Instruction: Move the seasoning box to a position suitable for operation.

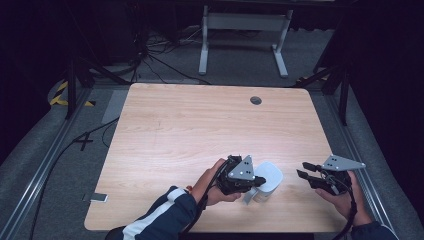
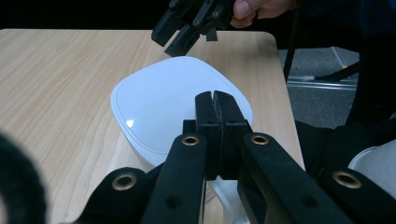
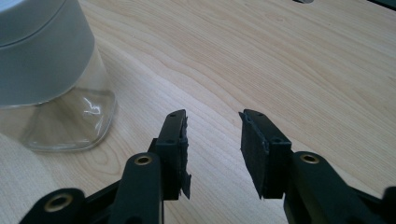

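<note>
Left gripper (image 2: 217,105) fingers pinched together beside the white-lidded jar (image 1: 266,181), apparently on its handle; right gripper (image 1: 303,169) fingers parted, empty, level with the lid

Table (image 1: 190,130): container (image 1: 266,181) stands on it in the near right part, close to the near edge. Lid (image 2: 163,107) sits on top of the container. Left gripper (image 1: 257,182): just left of the container, against its left side. Right gripper (image 1: 303,169): right of the container, apart from it, near the table's right edge. Round insert (image 1: 256,100): set in the tabletop at the far edge, right of centre, well apart from the container. Desk frame (image 1: 245,35): on the floor beyond the table's far edge.
</note>
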{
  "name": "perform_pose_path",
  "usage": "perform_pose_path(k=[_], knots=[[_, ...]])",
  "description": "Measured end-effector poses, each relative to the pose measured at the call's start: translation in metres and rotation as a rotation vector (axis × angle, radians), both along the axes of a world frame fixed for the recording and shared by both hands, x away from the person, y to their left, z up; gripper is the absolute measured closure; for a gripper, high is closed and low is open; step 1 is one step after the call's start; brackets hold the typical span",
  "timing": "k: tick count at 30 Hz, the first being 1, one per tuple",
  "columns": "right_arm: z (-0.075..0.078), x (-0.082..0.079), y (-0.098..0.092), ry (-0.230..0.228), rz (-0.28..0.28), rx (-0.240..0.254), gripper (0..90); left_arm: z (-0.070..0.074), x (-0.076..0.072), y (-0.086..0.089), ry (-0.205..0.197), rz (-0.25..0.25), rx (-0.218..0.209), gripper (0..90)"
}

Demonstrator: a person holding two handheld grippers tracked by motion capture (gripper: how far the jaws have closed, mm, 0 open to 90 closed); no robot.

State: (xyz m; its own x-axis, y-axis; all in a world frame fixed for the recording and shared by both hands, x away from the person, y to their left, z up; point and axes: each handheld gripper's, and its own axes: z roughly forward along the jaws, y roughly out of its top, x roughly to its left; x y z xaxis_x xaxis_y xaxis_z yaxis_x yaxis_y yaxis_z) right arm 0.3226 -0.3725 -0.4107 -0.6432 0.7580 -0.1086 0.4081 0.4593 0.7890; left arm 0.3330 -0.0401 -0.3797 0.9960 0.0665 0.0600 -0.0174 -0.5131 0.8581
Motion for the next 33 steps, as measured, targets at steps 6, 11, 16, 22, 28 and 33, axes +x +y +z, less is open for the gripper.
perform_pose_path(k=[6, 11, 16, 22, 28, 33], knots=[[0.004, -0.002, 0.004, 0.003, 0.038, 0.01, 60.3, -0.001, 0.001, 0.003, 0.008, 0.008, -0.01, 90.0], [0.002, -0.003, 0.007, 0.007, 0.052, -0.003, 59.7, -0.001, -0.003, 0.001, 0.022, -0.006, -0.014, 90.0], [0.001, -0.003, 0.007, 0.012, 0.05, -0.003, 59.7, -0.002, -0.003, 0.002, 0.025, 0.019, -0.021, 90.0], [0.001, -0.004, 0.011, 0.009, 0.06, -0.009, 59.7, -0.003, -0.003, 0.005, 0.015, 0.029, -0.021, 90.0], [0.0, -0.004, 0.011, 0.013, 0.055, -0.02, 59.3, -0.003, -0.007, 0.006, 0.0, 0.026, -0.017, 90.0], [-0.002, -0.003, 0.009, 0.02, 0.053, -0.019, 59.1, -0.005, -0.006, 0.009, 0.014, 0.029, -0.037, 90.0]])
